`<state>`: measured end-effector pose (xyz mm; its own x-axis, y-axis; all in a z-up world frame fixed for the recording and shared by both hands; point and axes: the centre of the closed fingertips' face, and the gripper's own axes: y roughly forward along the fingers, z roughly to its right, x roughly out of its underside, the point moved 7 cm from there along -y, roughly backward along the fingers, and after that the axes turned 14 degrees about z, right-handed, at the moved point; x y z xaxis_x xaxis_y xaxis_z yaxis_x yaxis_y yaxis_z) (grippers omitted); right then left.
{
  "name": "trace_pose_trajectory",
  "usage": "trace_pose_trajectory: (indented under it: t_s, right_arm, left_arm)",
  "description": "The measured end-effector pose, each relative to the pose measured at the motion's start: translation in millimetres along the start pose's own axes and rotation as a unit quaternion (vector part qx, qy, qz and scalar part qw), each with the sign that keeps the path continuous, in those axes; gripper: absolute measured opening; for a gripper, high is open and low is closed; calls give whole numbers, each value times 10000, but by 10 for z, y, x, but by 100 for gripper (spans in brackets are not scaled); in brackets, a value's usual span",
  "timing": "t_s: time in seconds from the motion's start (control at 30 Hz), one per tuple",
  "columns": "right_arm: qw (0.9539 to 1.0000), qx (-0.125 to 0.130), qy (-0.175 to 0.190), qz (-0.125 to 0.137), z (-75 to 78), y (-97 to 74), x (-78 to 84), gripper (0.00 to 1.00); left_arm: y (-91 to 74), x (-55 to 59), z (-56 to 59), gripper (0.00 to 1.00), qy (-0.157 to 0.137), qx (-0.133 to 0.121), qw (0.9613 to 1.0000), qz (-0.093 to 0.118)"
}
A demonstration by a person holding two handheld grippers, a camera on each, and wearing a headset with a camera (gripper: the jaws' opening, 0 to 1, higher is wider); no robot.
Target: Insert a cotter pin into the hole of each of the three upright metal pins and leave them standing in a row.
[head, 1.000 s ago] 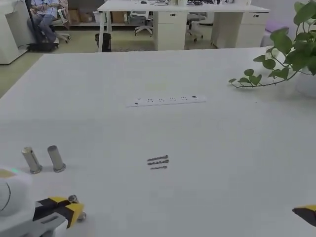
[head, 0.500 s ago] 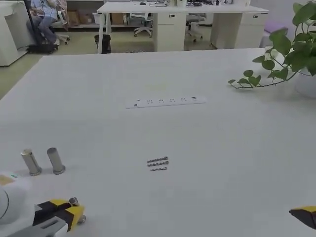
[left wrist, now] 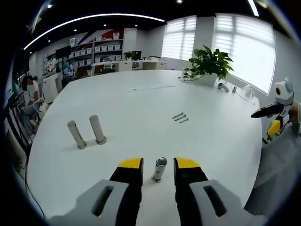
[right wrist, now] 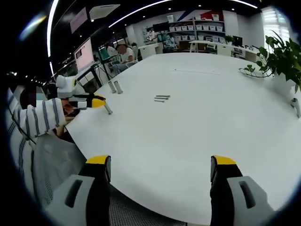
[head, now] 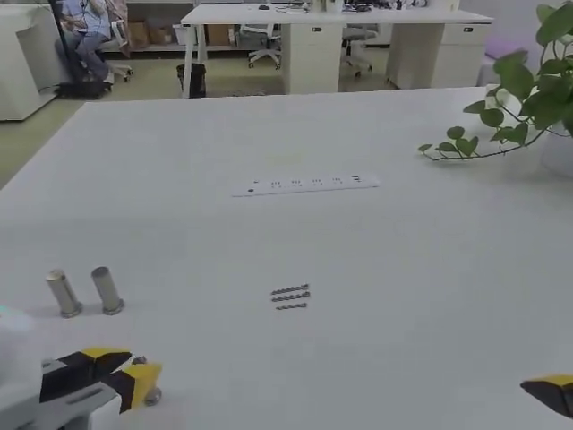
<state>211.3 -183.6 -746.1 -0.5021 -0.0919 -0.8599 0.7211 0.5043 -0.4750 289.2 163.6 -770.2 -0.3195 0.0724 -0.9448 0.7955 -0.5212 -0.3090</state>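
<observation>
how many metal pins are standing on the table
3. Two metal pins stand side by side at the left of the table; a third pin stands between the left tongs.

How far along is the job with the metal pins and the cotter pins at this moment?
Done: no insertion is visible. Two metal pins stand side by side, and the three cotter pins lie loose in the middle of the table.
In hand: the open left hand-held gripper straddles the third metal pin, which stands apart from the pair. The right hand-held gripper is open and empty.
Left: all three insertions and the row.
</observation>
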Motion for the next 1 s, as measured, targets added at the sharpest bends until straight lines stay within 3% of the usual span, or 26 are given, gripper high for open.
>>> trace_pose_trajectory:
  t_s: [0.1,0.33,0.47,0.53,0.7,0.77,1.0]
  right_arm:
    - [10000,-7,19,27,-4,4,-2,89]
    - [10000,-14,-17,22,-9,8,-7,89]
    - [10000,-29,-47,8,-13,11,-13,89]
    - [10000,-28,-51,-1,-12,14,-15,89]
    - [9999,-58,-79,-44,-15,23,-16,89]
    - [9999,-96,-72,-66,-17,34,-12,89]
    - [9994,-192,-239,-158,-23,84,-38,87]
  left_arm:
    - [-80,-32,20,33,34,212,9997,77]
    - [-211,-7,11,48,161,398,9991,54]
    - [-235,2,20,61,-91,446,9990,46]
    - [-242,-4,34,62,-66,478,9988,73]
    - [-243,-8,66,79,-159,568,9982,91]
    - [-248,-35,106,85,-416,644,9969,167]
    - [-266,-45,104,99,-357,660,9970,195]
